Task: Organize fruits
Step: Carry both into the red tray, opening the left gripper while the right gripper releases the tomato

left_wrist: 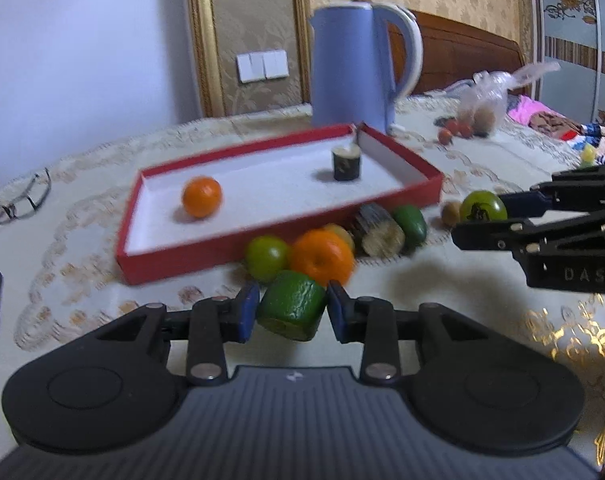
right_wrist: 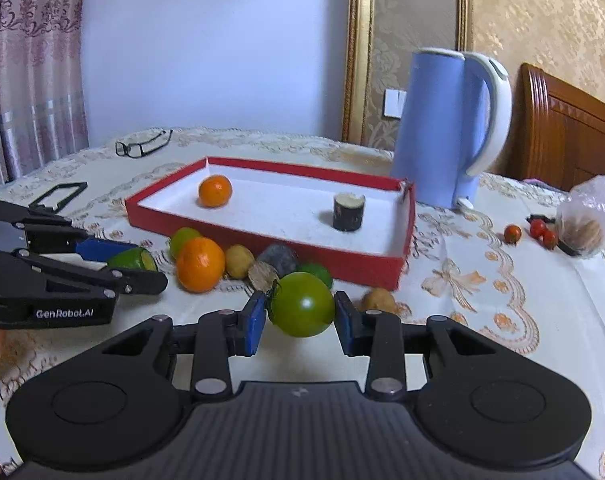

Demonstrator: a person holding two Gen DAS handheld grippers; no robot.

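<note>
My left gripper [left_wrist: 292,314] is shut on a green cut fruit piece [left_wrist: 292,310], held above the table in front of the fruit pile. My right gripper [right_wrist: 300,318] is shut on a round green tomato [right_wrist: 301,305]; it also shows in the left wrist view [left_wrist: 483,207]. A red tray [left_wrist: 150,256] with a white floor holds an orange [left_wrist: 201,196] and a dark cane stub [left_wrist: 346,163]. Along its near wall lie a green fruit [left_wrist: 267,258], an orange [left_wrist: 322,257], a cane piece [left_wrist: 378,230] and another green piece [left_wrist: 410,222].
A blue kettle [left_wrist: 352,64] stands behind the tray. Cherry tomatoes [right_wrist: 542,232] and a plastic bag [right_wrist: 590,216] of nuts lie at the right. Glasses [right_wrist: 142,145] lie at the far left. A small potato [right_wrist: 378,300] sits by the tray's near corner.
</note>
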